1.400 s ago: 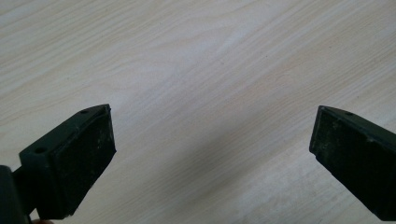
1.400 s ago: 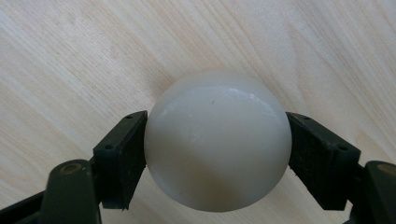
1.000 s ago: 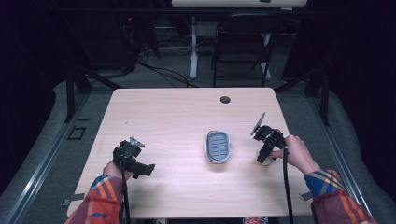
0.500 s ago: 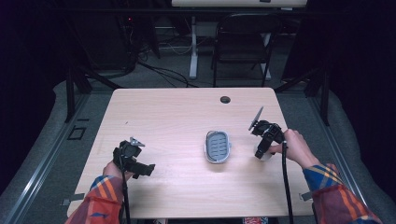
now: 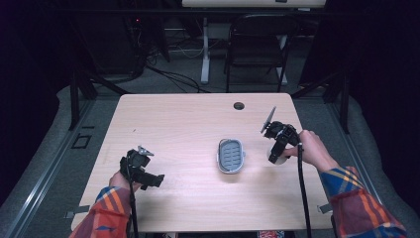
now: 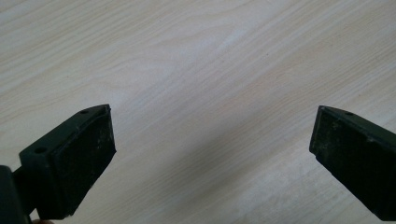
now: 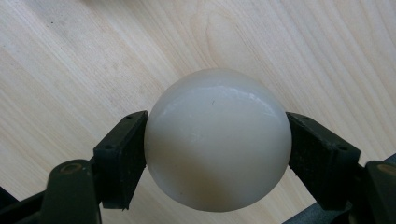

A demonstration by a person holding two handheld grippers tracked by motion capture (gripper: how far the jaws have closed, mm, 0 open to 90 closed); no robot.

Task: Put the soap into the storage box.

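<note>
White ball point(image 7: 217, 140) held across its widest part by the right claw point(image 5: 277, 147), at 3 o'clock of the grey tray point(image 5: 231, 155) on the bench point(image 5: 178, 124). Squeeze is best kept even; smooth ball judged slippery. Left claw point(image 6: 210, 154) spread wide, empty.

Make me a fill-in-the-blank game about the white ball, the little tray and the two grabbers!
1. The right gripper is shut on a white ____.
2. The left gripper has its jaws wide ____, with bare table between them.
3. The grey tray lies between the two grippers and holds ____ inside it.
4. Near the table's far edge there is a small round ____.

Missing words: ball; open; nothing; hole
</note>
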